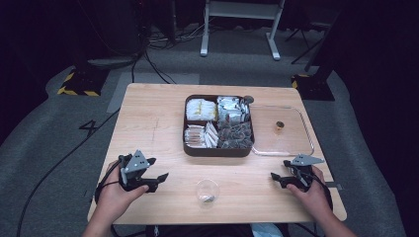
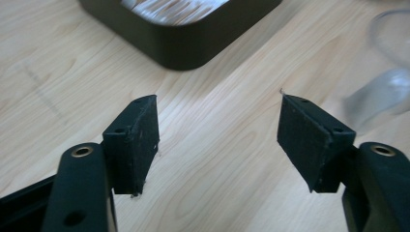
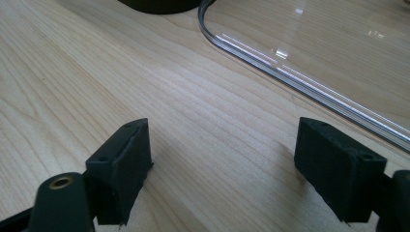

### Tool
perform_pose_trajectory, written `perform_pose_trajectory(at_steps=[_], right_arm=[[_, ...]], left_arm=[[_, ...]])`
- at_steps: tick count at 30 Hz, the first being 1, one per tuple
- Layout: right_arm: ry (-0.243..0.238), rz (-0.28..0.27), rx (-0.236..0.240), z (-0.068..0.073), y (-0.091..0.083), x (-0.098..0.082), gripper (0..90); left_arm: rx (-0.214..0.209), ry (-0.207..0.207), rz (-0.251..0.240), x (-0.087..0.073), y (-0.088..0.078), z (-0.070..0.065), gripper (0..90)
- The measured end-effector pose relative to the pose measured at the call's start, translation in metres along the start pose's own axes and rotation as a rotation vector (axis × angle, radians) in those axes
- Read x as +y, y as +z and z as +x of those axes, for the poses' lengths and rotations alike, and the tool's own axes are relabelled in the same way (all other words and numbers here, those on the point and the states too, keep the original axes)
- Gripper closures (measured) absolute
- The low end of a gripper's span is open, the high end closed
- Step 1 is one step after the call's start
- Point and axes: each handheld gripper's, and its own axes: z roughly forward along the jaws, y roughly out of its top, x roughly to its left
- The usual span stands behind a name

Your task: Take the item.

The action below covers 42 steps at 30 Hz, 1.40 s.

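Left gripper [image 1: 159,168] stands with its jaws apart over the bare table [image 1: 148,113], nothing between them, and the clear cup [image 1: 207,191] sits near its right. Right gripper [image 1: 279,169] gapes empty too, near the clear lid [image 1: 291,143] beside the dark box [image 1: 217,149].

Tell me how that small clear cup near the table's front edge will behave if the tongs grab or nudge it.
The clear cup looks thin-walled and nearly empty, so probably light and easy to slide or tip when nudged. Its walls may flex or crack under a hard squeeze. The smooth, glossy surface could slip between flat pads.
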Motion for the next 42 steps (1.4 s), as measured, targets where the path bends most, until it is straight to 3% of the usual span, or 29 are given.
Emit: perform_pose_trajectory(at_steps=[2,15,28,29,35,42], right_arm=[[0.000,0.000,0.000,0.000,0.000,0.000,21.0],[0.003,0.000,-0.001,0.000,0.000,0.000,21.0],[0.003,0.000,-0.001,0.000,0.000,0.000,21.0],[0.003,0.000,-0.001,0.000,0.000,0.000,21.0],[0.003,0.000,-0.001,0.000,0.000,0.000,21.0],[0.003,0.000,0.000,0.000,0.000,0.000,21.0]], left_arm=[[0.022,-0.011,0.017,-0.006,0.001,0.006,31.6],[0.057,-0.092,0.089,-0.042,0.010,0.031,30.6],[0.089,-0.082,0.163,-0.067,0.023,0.034,26.7],[0.106,-0.061,0.182,-0.068,0.025,0.034,26.7],[0.081,-0.105,0.102,-0.077,0.032,0.038,18.9],[0.085,-0.110,0.109,-0.076,0.032,0.038,16.3]])
